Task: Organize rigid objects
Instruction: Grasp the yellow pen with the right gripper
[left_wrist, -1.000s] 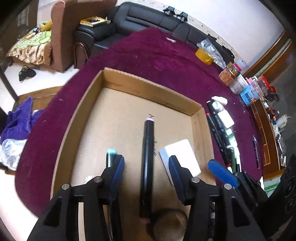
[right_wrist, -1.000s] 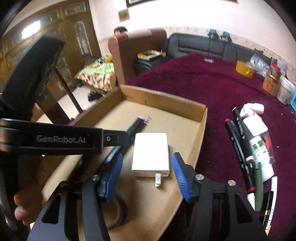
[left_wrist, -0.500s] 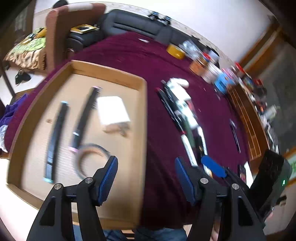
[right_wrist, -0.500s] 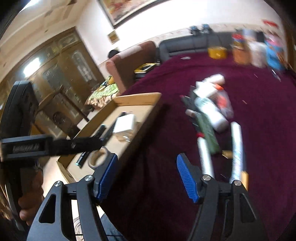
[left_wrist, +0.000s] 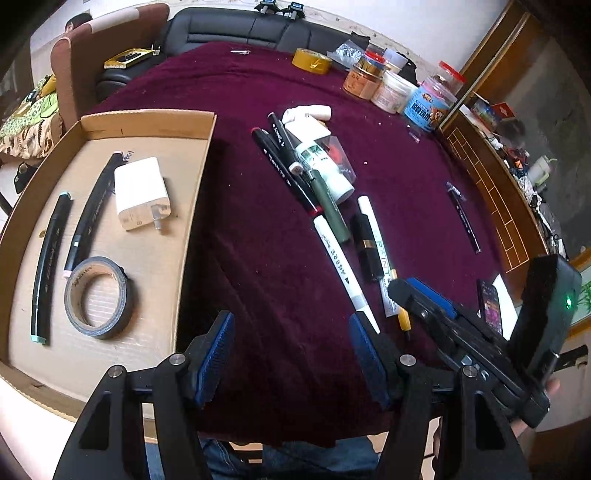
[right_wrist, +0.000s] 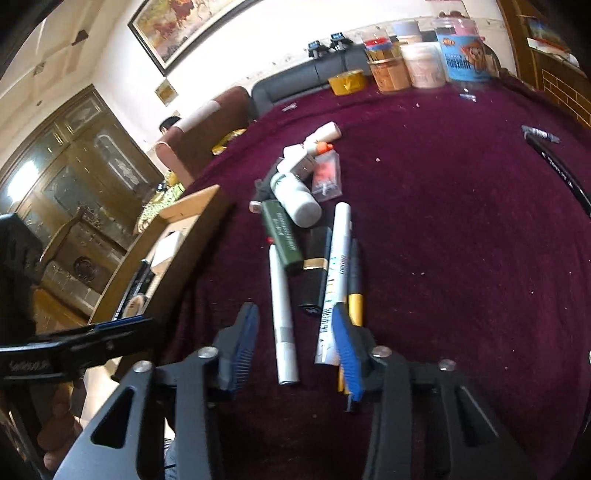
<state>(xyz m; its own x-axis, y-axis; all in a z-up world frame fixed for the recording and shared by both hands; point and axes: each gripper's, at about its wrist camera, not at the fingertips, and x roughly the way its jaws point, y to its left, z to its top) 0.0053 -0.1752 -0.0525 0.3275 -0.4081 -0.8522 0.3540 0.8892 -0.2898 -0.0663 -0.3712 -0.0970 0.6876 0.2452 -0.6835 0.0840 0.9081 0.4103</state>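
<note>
A cardboard tray (left_wrist: 155, 123) at the left holds two black markers (left_wrist: 50, 258), a white charger (left_wrist: 142, 192) and a roll of black tape (left_wrist: 98, 297). A pile of pens, markers, a white bottle (left_wrist: 325, 168) and a black lipstick tube (left_wrist: 365, 245) lies on the maroon cloth. My left gripper (left_wrist: 291, 347) is open and empty over the cloth near the tray's right wall. My right gripper (right_wrist: 295, 343) is open, its jaws on either side of the near end of a white marker (right_wrist: 282, 314), not closed on it.
Jars (left_wrist: 391, 90) and a yellow tape roll (left_wrist: 312, 61) stand at the table's far edge. A lone black pen (left_wrist: 463, 218) lies to the right. A phone (left_wrist: 489, 304) lies near the front right. A sofa and armchair stand behind the table.
Both grippers have pulled back from the tray and swung right. The left one now hangs over the cloth; the right one has come down around the white marker.
</note>
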